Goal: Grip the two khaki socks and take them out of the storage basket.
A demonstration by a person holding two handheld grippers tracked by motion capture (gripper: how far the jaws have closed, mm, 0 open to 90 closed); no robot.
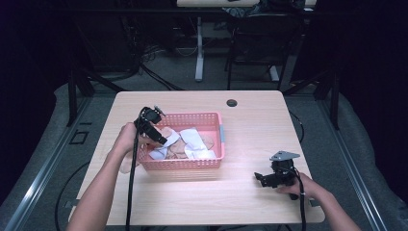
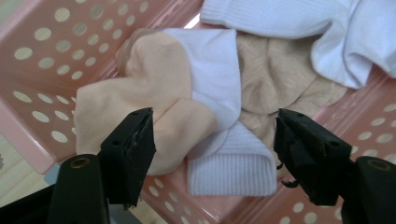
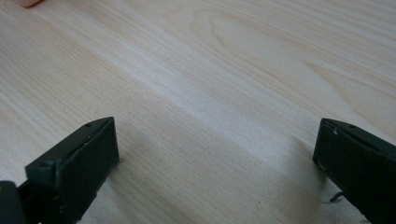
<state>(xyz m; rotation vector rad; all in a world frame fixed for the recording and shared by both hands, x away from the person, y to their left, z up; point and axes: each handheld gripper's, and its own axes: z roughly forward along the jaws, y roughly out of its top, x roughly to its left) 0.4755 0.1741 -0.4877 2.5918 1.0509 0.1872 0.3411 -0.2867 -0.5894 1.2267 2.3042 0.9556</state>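
Observation:
A pink perforated basket (image 1: 211, 162) sits mid-table and holds several socks, white, peach and beige. My left gripper (image 1: 161, 140) reaches into its left end, jaws open. In the left gripper view my left gripper (image 2: 215, 140) hovers just above a peach sock (image 2: 154, 84) and a white sock (image 2: 219, 79) that lie crossed over each other, with a beige sock (image 2: 280, 79) beside them. Nothing is between the jaws. My right gripper (image 1: 261, 178) rests low at the table's front right, open, and in the right gripper view my right gripper (image 3: 215, 154) faces bare wood (image 3: 210, 70).
The wooden table (image 1: 260, 130) has a round cable hole (image 1: 232, 102) near its far edge. Another white sock (image 2: 322, 28) lies deeper in the basket. Desk legs and a chair stand on the floor beyond the table. Cables trail from both grippers toward the front edge.

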